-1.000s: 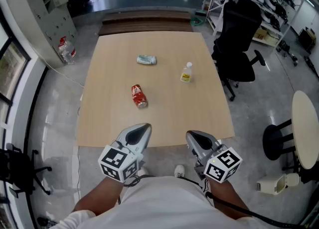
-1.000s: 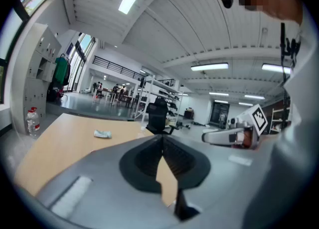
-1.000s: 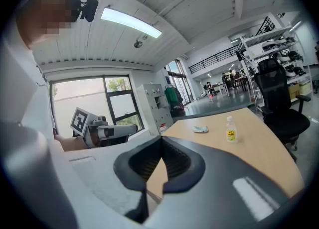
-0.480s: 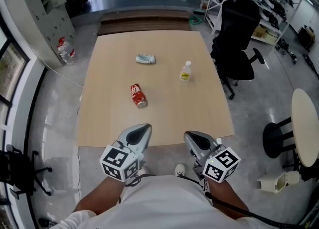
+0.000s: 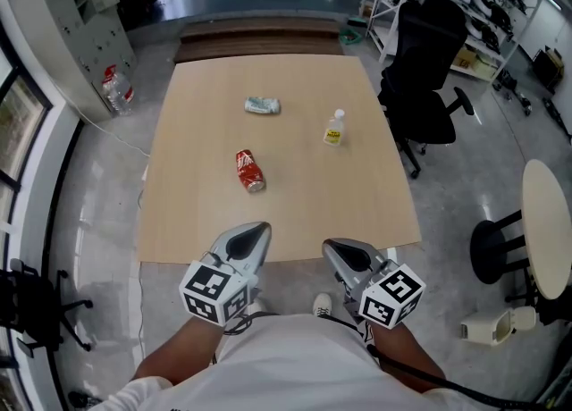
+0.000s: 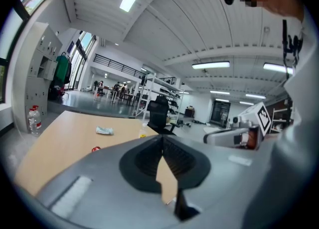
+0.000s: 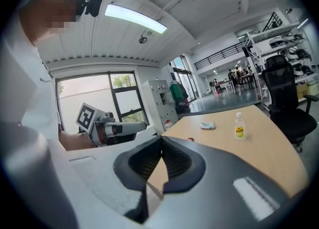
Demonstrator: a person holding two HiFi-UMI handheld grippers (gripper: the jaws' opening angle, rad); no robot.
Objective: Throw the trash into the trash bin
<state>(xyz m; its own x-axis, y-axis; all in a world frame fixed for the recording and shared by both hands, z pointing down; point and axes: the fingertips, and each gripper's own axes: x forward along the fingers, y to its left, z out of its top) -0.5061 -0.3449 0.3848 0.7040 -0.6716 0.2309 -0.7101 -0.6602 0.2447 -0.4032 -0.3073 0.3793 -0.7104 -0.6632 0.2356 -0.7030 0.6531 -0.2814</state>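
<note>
Three pieces of trash lie on the wooden table (image 5: 295, 213): a crushed red can (image 5: 250, 171) near the middle, a crumpled pale wrapper (image 5: 263, 106) farther back, and a small clear bottle with a yellow label (image 5: 333, 129) upright at the right. My left gripper (image 5: 257, 232) and right gripper (image 5: 335, 251) hover side by side just short of the table's near edge, both shut and empty. The bottle (image 7: 239, 126), wrapper (image 7: 208, 125) and can (image 7: 190, 139) show in the right gripper view. In the left gripper view the wrapper (image 6: 104, 130) and can (image 6: 95, 149) show. No trash bin is in sight.
A black office chair (image 5: 429, 79) stands at the table's right side. A round white table (image 5: 550, 230) with a black stool (image 5: 496, 253) is at the far right. Water bottles (image 5: 118, 89) sit on the floor at the left by grey lockers (image 5: 71, 25).
The right gripper has edged slightly left and toward the table edge. The left gripper and the trash have not moved.
</note>
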